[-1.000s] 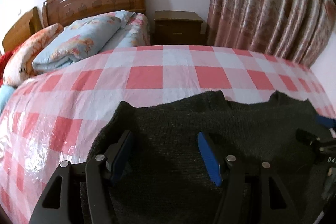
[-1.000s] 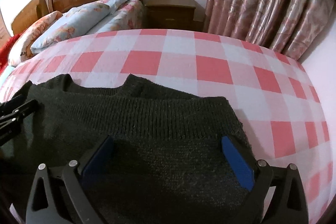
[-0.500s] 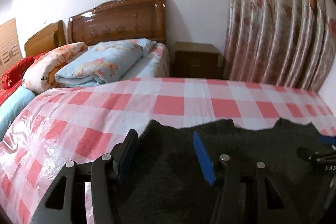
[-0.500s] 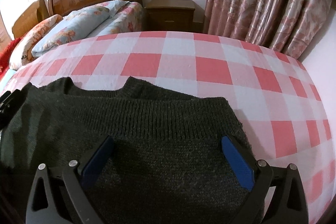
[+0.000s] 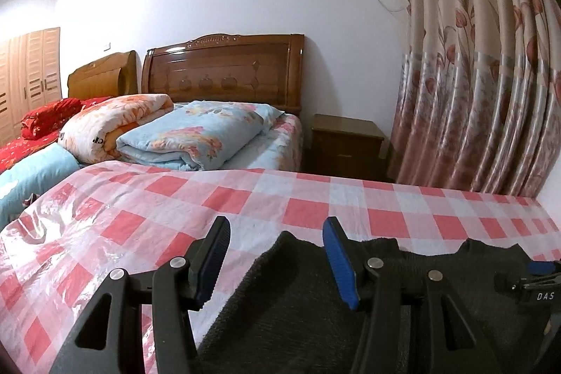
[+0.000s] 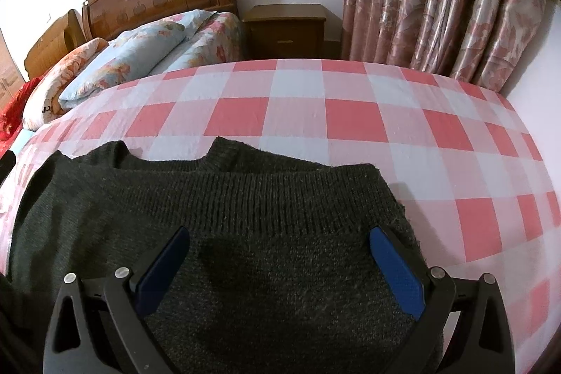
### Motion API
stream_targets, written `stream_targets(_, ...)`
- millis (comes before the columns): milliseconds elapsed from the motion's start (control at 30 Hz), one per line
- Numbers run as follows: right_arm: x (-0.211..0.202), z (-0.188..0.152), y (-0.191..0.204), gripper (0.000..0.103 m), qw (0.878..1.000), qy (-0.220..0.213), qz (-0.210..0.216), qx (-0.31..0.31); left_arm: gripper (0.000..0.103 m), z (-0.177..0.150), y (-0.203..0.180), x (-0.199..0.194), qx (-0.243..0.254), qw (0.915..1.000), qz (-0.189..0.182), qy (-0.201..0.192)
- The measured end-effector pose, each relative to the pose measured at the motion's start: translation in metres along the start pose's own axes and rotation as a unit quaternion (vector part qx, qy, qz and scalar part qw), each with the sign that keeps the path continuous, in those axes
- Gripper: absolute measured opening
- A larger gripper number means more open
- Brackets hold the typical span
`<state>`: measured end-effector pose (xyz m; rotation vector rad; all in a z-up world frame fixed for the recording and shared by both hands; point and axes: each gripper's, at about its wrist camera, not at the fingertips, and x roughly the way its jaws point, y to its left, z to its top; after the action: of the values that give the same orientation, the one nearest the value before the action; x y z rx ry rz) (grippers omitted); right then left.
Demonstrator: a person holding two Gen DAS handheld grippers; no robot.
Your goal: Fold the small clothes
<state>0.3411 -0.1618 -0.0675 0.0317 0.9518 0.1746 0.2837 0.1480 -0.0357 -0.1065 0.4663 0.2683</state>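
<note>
A dark grey knitted sweater (image 6: 245, 233) lies folded on the pink checked table cover (image 6: 350, 121), its ribbed hem edge facing away from me. My right gripper (image 6: 280, 265) is open and empty, low over the sweater's right part, jaws wide apart. In the left wrist view the sweater (image 5: 298, 311) shows at the bottom. My left gripper (image 5: 277, 255) is open and empty, over the sweater's left edge, tilted up towards the room. The right gripper's tip (image 5: 540, 272) shows at the right edge of that view.
Beyond the table stand beds with wooden headboards (image 5: 224, 72) and folded quilts (image 5: 196, 135). A wooden nightstand (image 5: 345, 142) and floral curtains (image 5: 491, 76) are at the back right. The shiny cover drops off at the left edge (image 5: 35, 233).
My left gripper has lifted and tilted up, so its view shows more wall and bed and less sweater. Its jaws have narrowed a little. The right gripper has barely moved.
</note>
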Motion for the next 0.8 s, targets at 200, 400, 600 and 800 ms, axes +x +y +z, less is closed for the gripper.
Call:
stream_targets(200, -0.003, -0.001, -0.003, 0.103, 1.0, -0.01, 0.009, 0.008, 0.056, -0.001, 0.0, -0.004, -0.003, 0.9999, 0.007, -0.009)
stream_targets(400, -0.003, 0.001, -0.004, 0.103, 1.0, -0.01, 0.013, 0.013, 0.056, -0.002, -0.005, -0.005, 0.007, 0.9998, 0.015, -0.01)
stream_targets(600, -0.012, -0.001, 0.0, 0.103, 1.0, -0.01, -0.006, 0.012, 0.056, 0.001, -0.01, 0.015, 0.021, 0.9915, -0.054, 0.117)
stream_targets(800, -0.019, -0.032, 0.045, 0.103, 0.997, 0.014, 0.036, -0.069, 0.057, -0.038, -0.037, 0.023, 0.111, 0.9729, -0.078, 0.187)
